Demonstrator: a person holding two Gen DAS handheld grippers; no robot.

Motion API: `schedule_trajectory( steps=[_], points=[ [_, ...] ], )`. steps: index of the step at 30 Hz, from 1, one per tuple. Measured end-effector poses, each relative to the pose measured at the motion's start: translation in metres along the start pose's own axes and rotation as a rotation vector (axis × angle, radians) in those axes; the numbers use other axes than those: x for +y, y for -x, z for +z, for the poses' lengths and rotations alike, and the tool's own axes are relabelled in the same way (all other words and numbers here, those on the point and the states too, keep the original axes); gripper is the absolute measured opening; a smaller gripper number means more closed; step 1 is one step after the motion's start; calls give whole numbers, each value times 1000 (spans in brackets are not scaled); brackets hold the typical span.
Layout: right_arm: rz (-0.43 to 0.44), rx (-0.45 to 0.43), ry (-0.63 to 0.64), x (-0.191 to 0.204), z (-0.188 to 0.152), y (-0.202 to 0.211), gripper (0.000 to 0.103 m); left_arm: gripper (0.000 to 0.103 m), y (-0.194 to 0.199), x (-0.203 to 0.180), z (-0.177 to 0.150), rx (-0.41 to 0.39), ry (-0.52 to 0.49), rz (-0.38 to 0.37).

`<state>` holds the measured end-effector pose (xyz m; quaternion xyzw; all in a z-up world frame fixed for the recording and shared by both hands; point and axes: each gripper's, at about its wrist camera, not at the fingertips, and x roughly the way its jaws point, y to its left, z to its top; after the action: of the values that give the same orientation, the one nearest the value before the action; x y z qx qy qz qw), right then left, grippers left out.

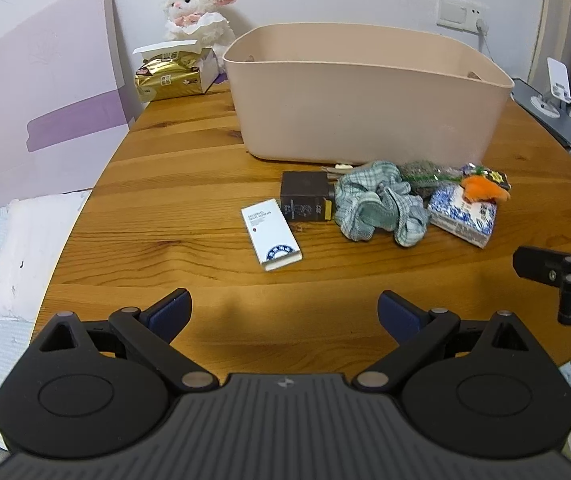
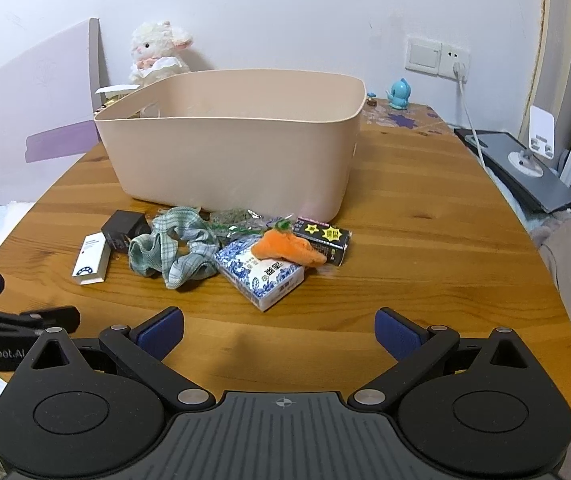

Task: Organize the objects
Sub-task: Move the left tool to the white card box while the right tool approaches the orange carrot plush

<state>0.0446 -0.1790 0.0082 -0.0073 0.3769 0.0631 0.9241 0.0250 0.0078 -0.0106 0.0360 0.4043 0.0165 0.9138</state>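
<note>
A beige plastic bin point(image 1: 369, 112) point(image 2: 233, 160) stands on the wooden table point(image 1: 173, 208) point(image 2: 425, 240). In front of it lies a cluster: a white box point(image 1: 271, 234) point(image 2: 91, 258), a dark box point(image 1: 305, 202) point(image 2: 123, 230), a green checked scrunchie point(image 1: 379, 204) point(image 2: 173, 248), a blue-patterned tissue pack point(image 1: 463, 214) point(image 2: 263, 274), an orange plush carrot point(image 1: 483, 189) point(image 2: 287, 250) on the pack, and a black box with yellow stars point(image 2: 323, 238). My left gripper point(image 1: 285, 310) is open near the front edge, empty. My right gripper point(image 2: 279, 330) is open too, empty, short of the pack.
A plush lamb point(image 1: 199, 10) point(image 2: 157, 52) and a gold tissue pack point(image 1: 173, 74) sit at the back left by a lilac board point(image 1: 41, 92). A blue figurine point(image 2: 399, 94) stands at the back right, a grey tray with a stand point(image 2: 525, 164) at the right edge.
</note>
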Motion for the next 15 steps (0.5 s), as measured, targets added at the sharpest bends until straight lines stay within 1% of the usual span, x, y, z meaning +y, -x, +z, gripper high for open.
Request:
schedule_trajectory(
  steps=[15],
  points=[
    [29,-12,-9,-7,11,-14,103,100,-20,2,12,7,15,1]
  ],
)
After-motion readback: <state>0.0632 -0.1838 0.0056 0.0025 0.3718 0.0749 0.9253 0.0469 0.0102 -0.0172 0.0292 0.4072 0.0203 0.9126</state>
